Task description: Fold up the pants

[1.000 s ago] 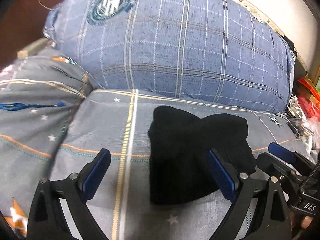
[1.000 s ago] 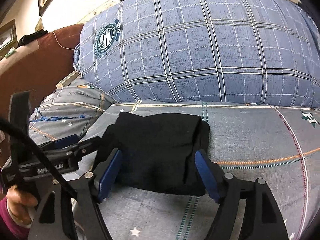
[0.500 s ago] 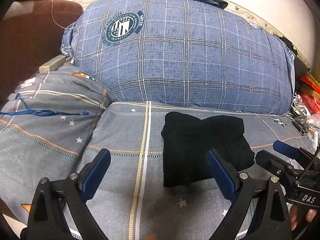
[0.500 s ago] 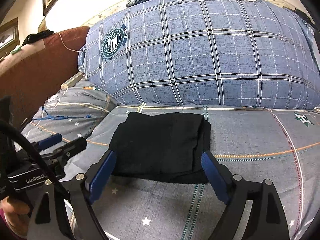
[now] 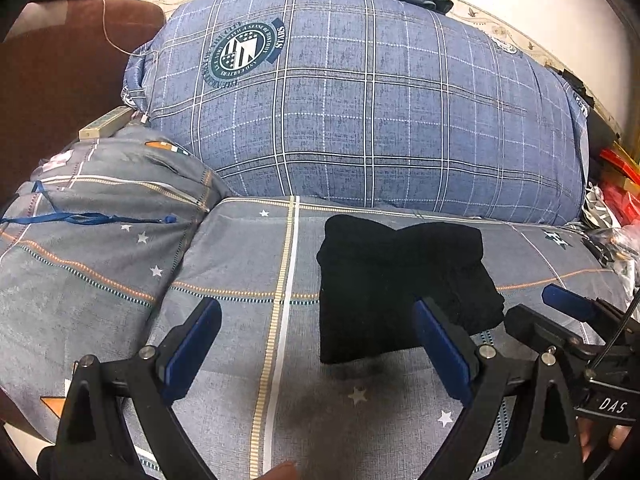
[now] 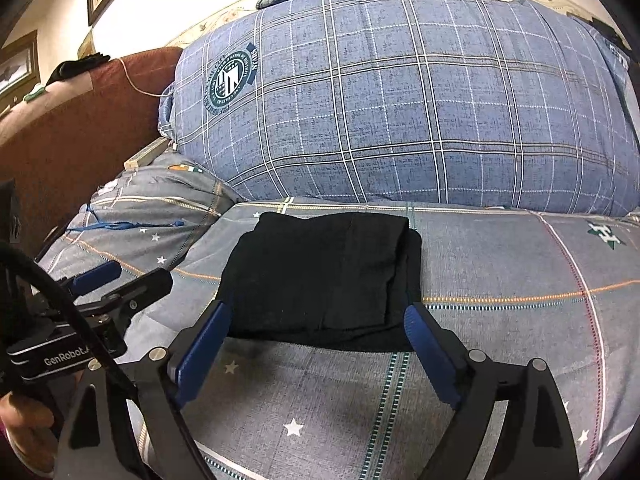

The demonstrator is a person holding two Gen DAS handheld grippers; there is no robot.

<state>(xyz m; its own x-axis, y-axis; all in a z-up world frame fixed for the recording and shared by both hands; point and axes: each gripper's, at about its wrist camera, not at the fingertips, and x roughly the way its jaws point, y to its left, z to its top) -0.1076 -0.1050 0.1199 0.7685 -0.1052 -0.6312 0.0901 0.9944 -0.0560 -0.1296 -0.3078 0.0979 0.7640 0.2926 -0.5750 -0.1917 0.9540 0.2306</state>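
The pants (image 6: 320,276) lay folded on the grey bedspread (image 6: 500,264), below the blue plaid bedding roll (image 6: 400,100). We held the left gripper (image 5: 316,344) and right gripper (image 6: 316,348) just short of them, both with jaws wide apart and empty.

Big plaid pillow (image 5: 372,120) behind pants (image 5: 400,288)

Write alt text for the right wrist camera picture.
Folded black pants lie on a grey star-print bedspread, framed by the open right claw, which holds nothing. A big blue plaid pillow sits behind.
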